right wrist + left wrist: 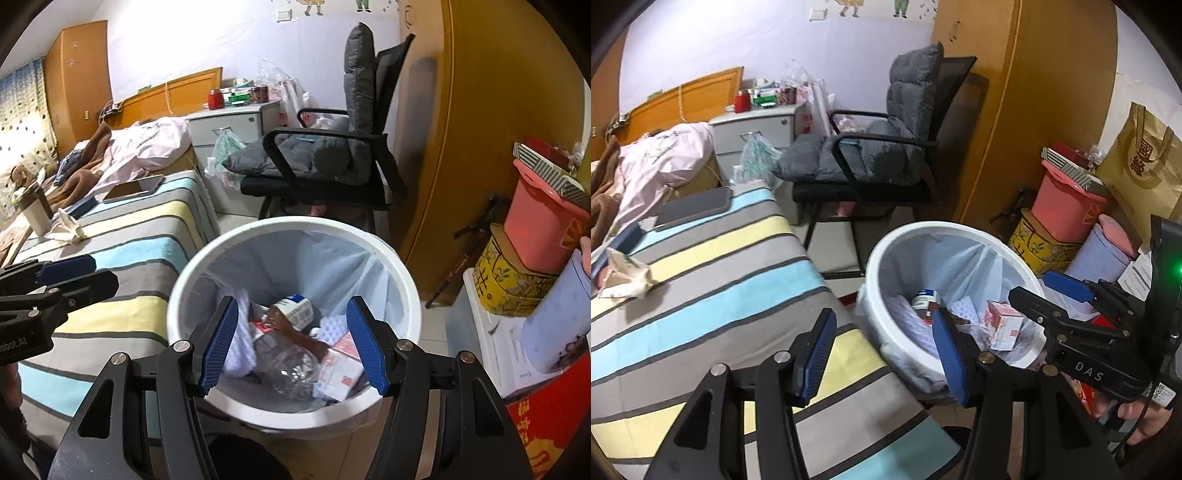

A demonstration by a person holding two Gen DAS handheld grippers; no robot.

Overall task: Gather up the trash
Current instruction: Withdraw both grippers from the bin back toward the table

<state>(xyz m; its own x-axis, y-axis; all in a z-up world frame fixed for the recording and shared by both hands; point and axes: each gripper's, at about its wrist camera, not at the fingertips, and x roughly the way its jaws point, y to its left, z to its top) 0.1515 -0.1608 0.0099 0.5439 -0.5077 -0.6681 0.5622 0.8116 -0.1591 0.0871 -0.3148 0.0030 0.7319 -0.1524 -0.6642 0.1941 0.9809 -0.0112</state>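
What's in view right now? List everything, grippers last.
bin: one, white, bag-lined, on the floor by the bed
trash: several pieces, mixed, inside the bin
bed: one, striped cover, left of the bin
tissue: one, white, crumpled on the bed
phone: one, dark, flat on the bed
chair: one, black with grey cushion, behind the bin
tub: one, pink, stacked right of the bin
left gripper: open, empty, beside the bin
right gripper: open, empty, over the bin

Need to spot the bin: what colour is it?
White bin, pale liner; clearest in the right wrist view.
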